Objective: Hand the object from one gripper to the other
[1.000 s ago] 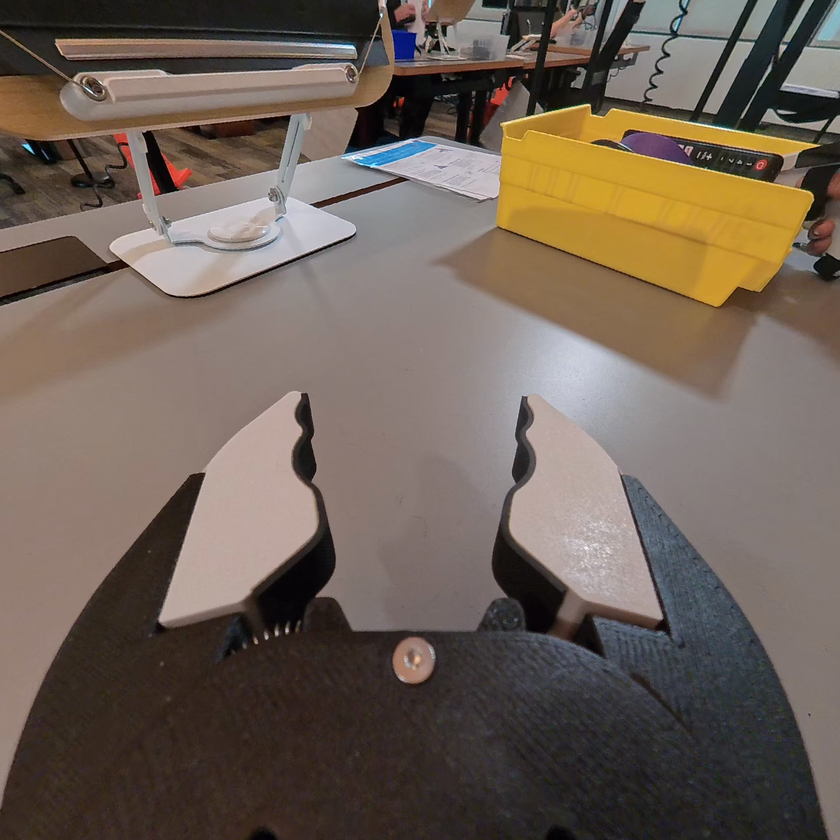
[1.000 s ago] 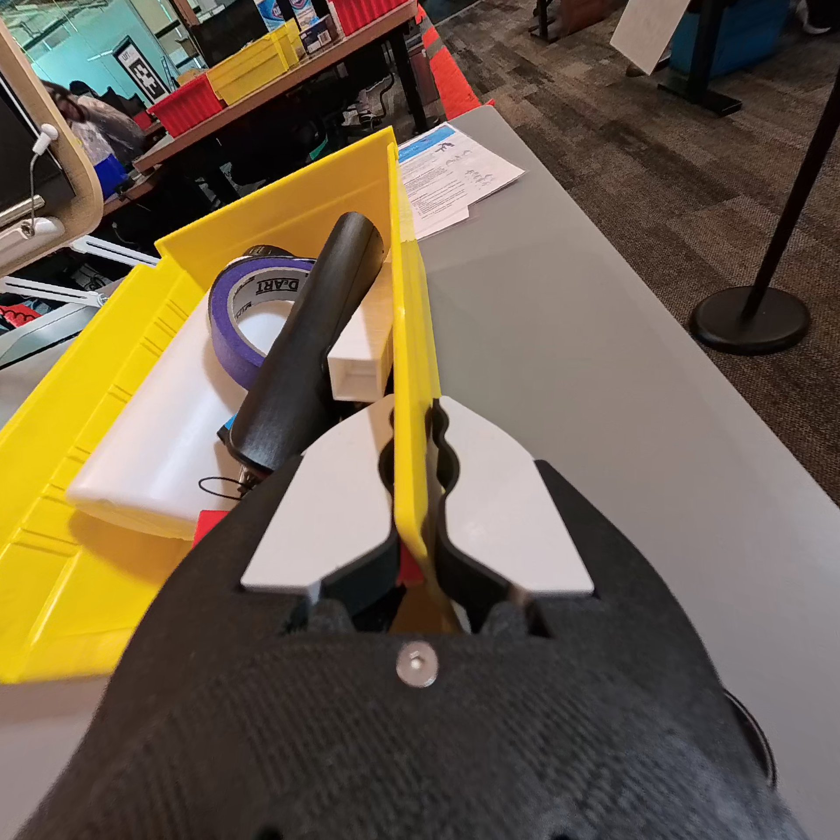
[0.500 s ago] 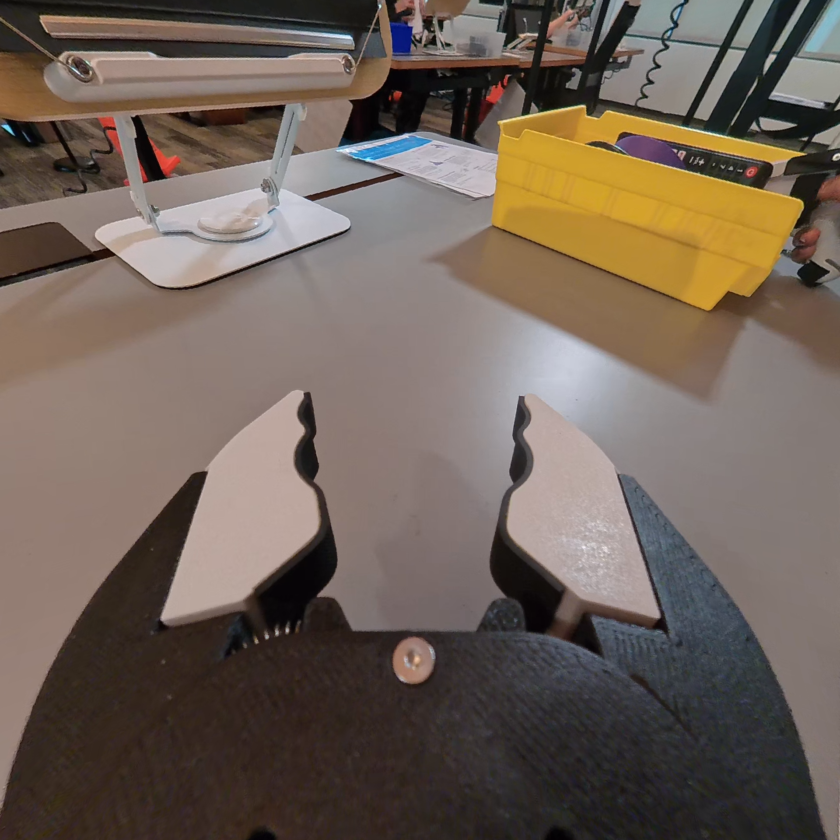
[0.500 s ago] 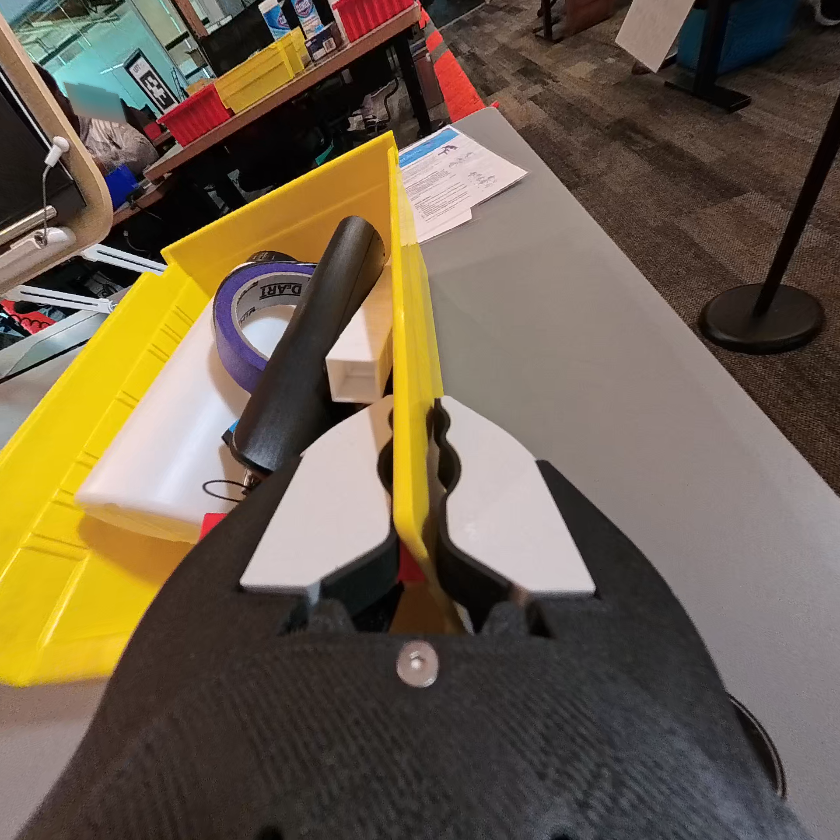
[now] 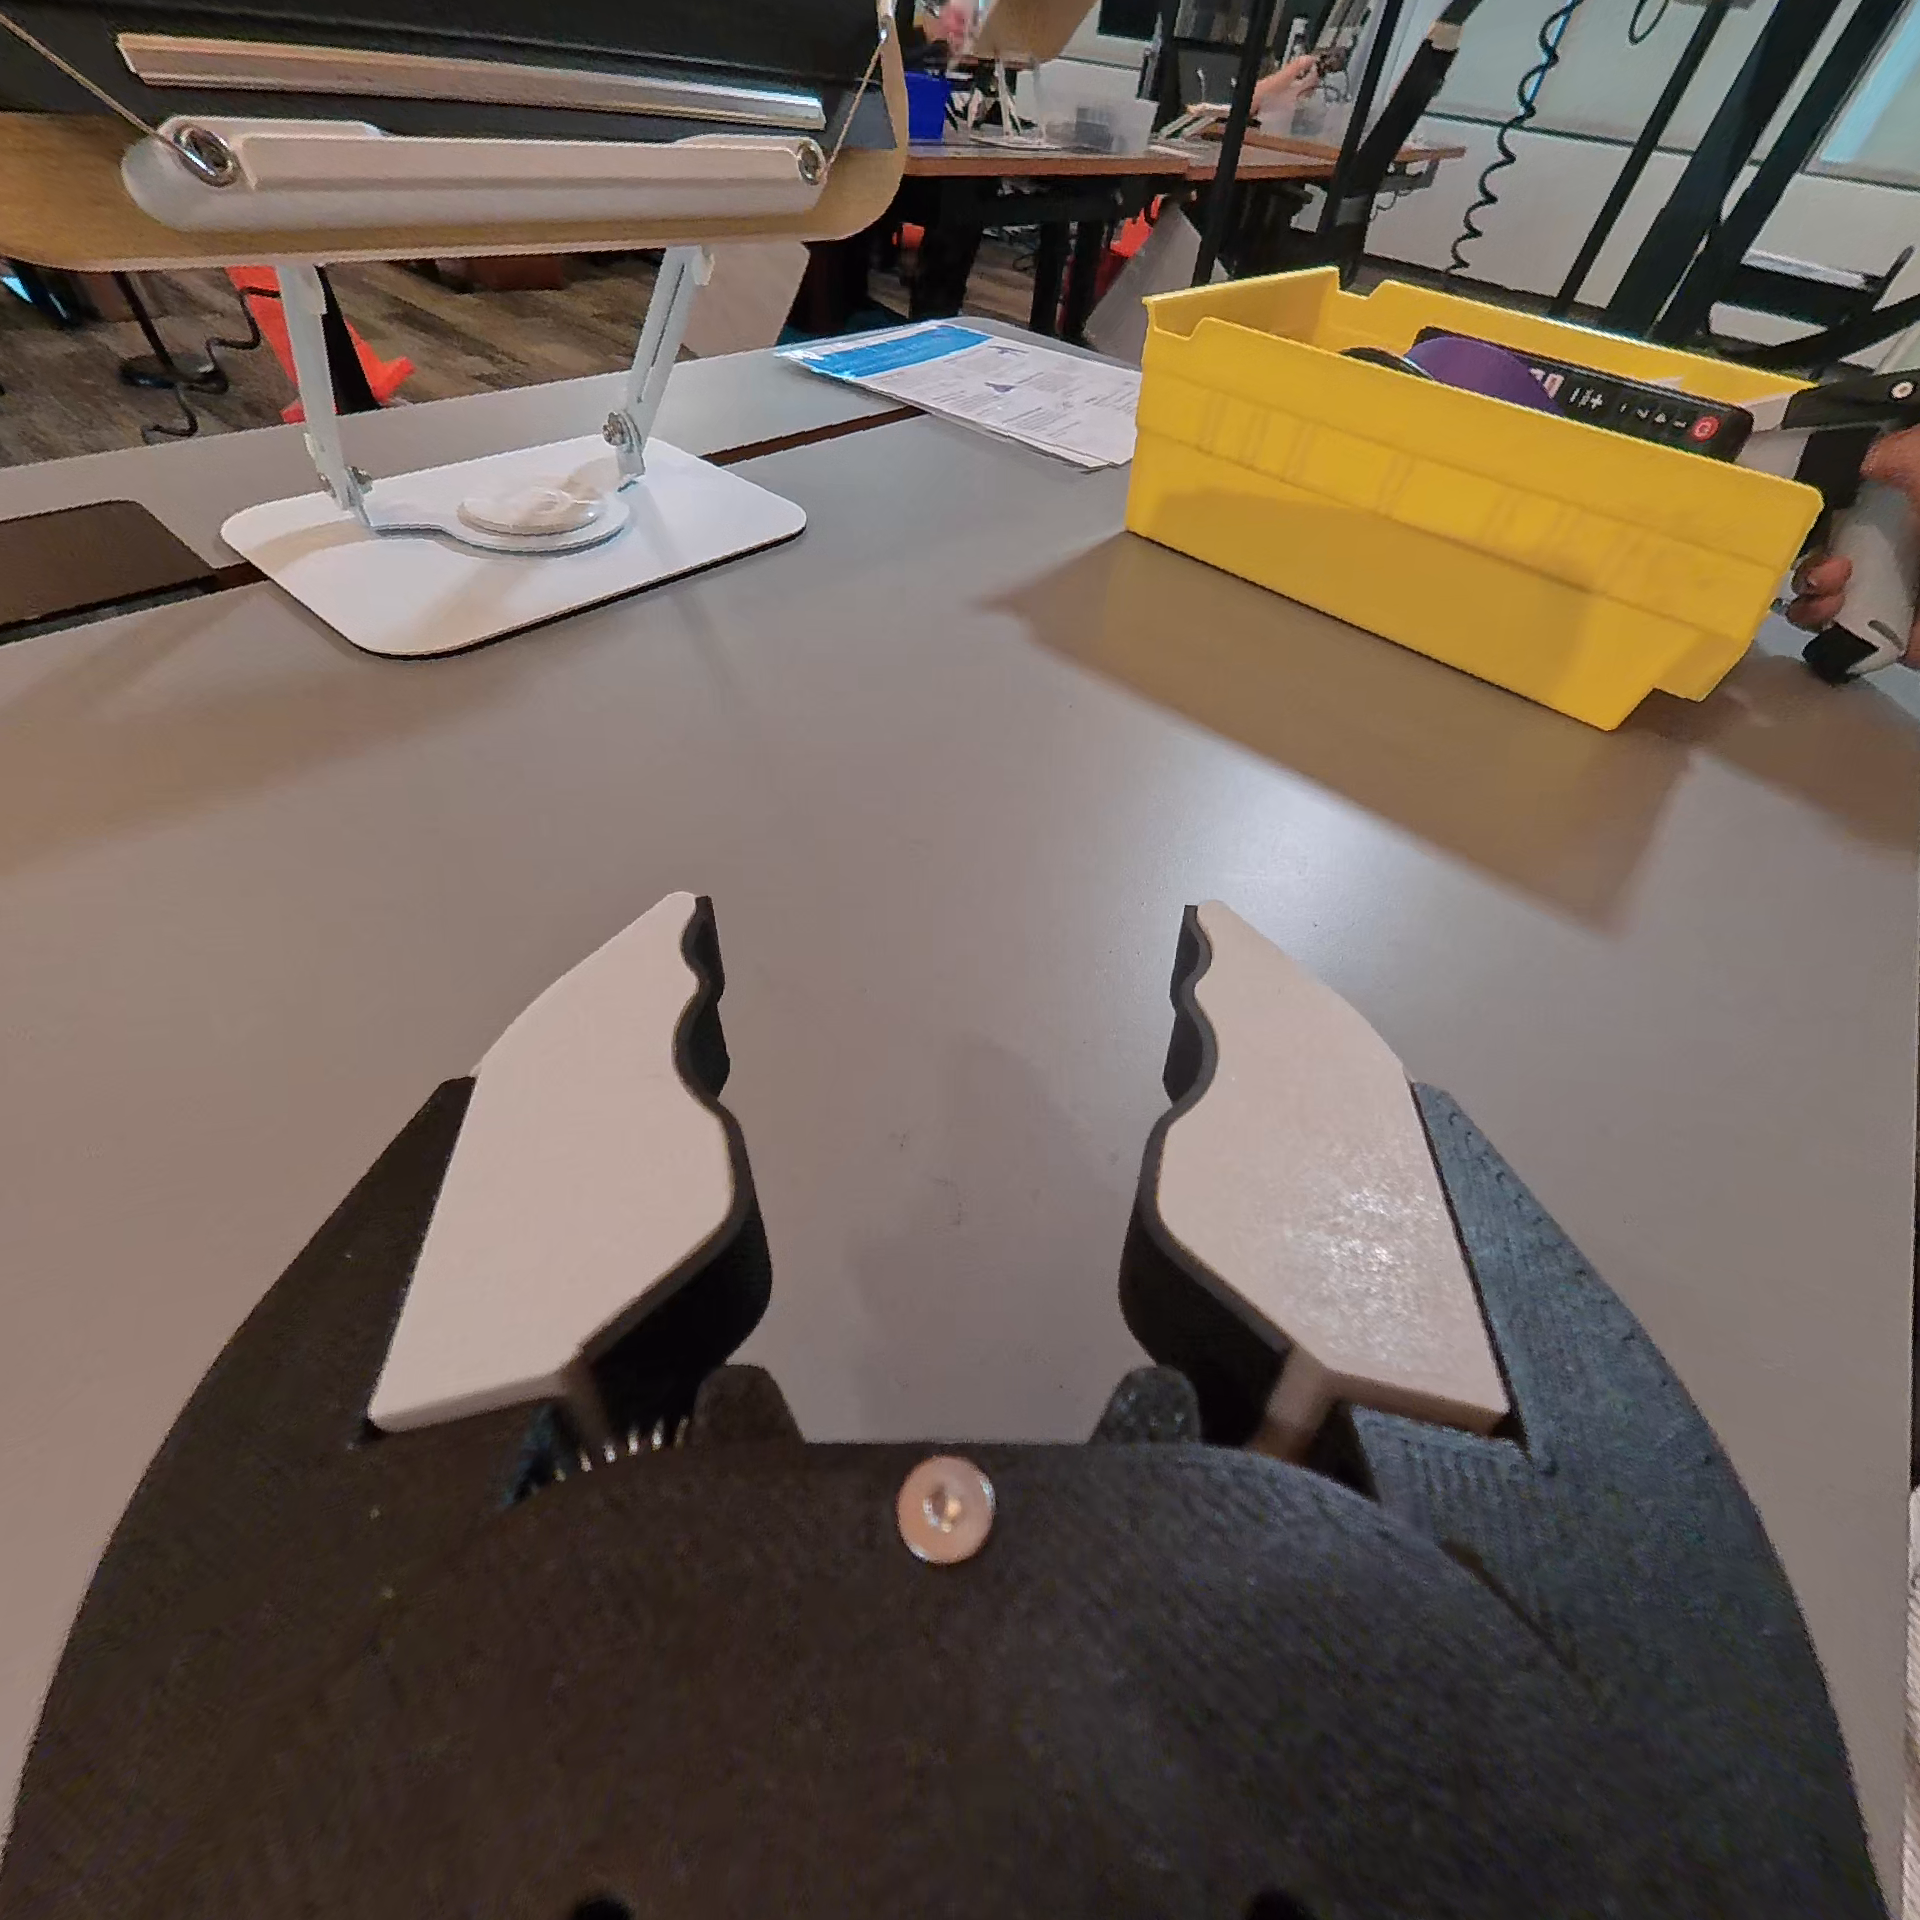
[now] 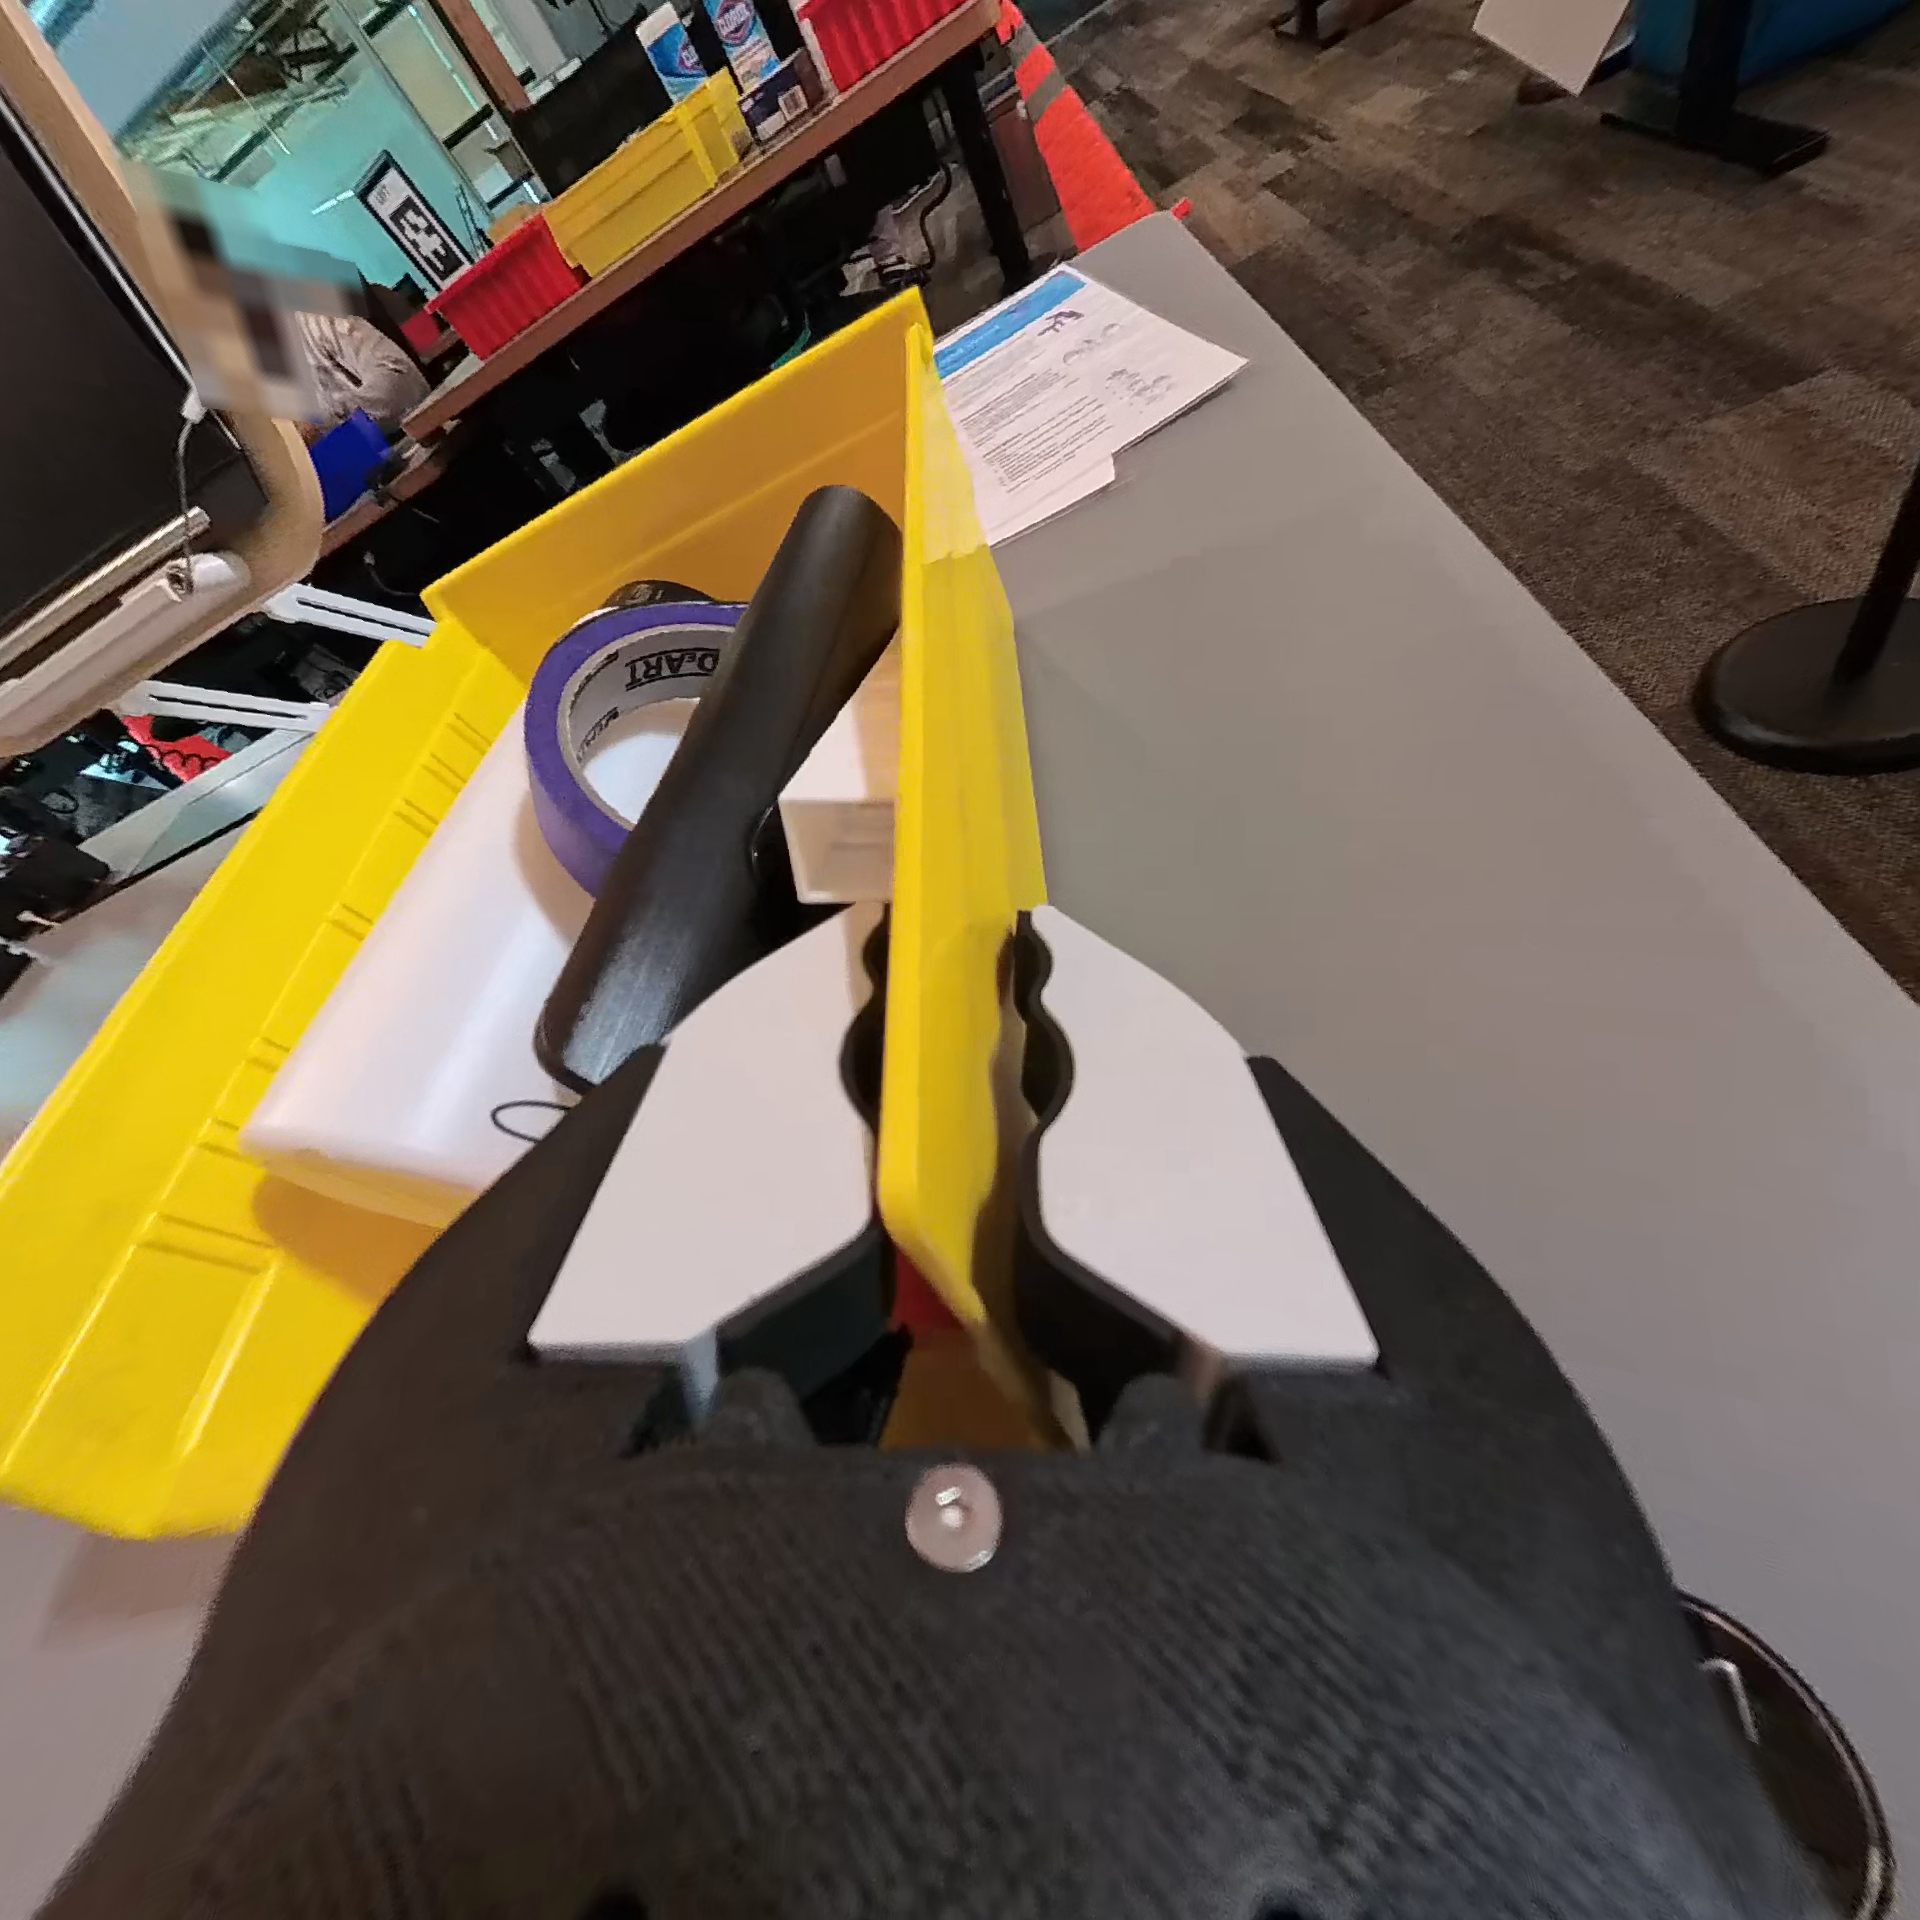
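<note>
- The right gripper [image 6: 951, 997] has its fingers [image 6: 748, 1143] pinched tight on the side wall of the yellow bin [image 6: 961, 790], one finger inside the bin and one outside.
- The left gripper [image 5: 945, 935] hangs over bare grey bench [image 5: 935, 727] with its fingers [image 5: 592, 1164] spread wide and nothing between them.
- The bin sits on the bench at the right, well apart from the left gripper; in the left wrist view a hand [image 5: 1860, 540] shows at its far right end.
- Inside the bin lie a roll of purple tape [image 6: 613, 717], a long black handle [image 6: 748, 748] leaning across it, a white block [image 6: 416, 997] and a small white box [image 6: 842, 831].
- Printed sheets [image 6: 1081, 384] lie on the bench just beyond the bin.
- A white stand [image 5: 509, 530] carrying a screen rests on the bench, off to the left of the bin.
</note>
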The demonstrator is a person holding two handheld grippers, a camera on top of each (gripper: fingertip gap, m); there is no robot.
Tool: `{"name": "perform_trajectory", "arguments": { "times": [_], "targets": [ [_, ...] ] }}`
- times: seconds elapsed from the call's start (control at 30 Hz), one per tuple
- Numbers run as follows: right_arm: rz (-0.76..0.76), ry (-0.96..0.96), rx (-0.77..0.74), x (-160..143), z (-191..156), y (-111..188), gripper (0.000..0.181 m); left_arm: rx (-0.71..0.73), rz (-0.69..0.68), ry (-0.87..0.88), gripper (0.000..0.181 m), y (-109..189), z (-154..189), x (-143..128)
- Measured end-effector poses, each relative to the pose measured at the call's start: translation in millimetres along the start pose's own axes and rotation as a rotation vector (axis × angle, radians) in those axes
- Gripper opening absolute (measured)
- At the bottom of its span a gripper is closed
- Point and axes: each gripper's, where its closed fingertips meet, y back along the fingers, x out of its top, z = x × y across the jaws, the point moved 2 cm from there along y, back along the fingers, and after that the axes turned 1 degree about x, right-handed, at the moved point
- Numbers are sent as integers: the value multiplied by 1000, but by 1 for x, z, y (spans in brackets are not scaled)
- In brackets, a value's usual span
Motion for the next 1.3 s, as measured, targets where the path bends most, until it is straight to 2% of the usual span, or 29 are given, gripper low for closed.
{"name": "perform_trajectory", "arguments": {
  "times": [0.43, 0.7, 1.3],
  "targets": [
    [11, 108, -125, 3, 8, 4, 17, -1, 6, 9, 84, 1, -1, 0],
    [36, 143, -117, 6, 5, 7, 11, -1, 9, 13, 84, 1, -1, 0],
    [29, 28, -49, 5, 3, 7, 10, -4, 13, 20, 84, 1, -2, 0]
  ]
}}
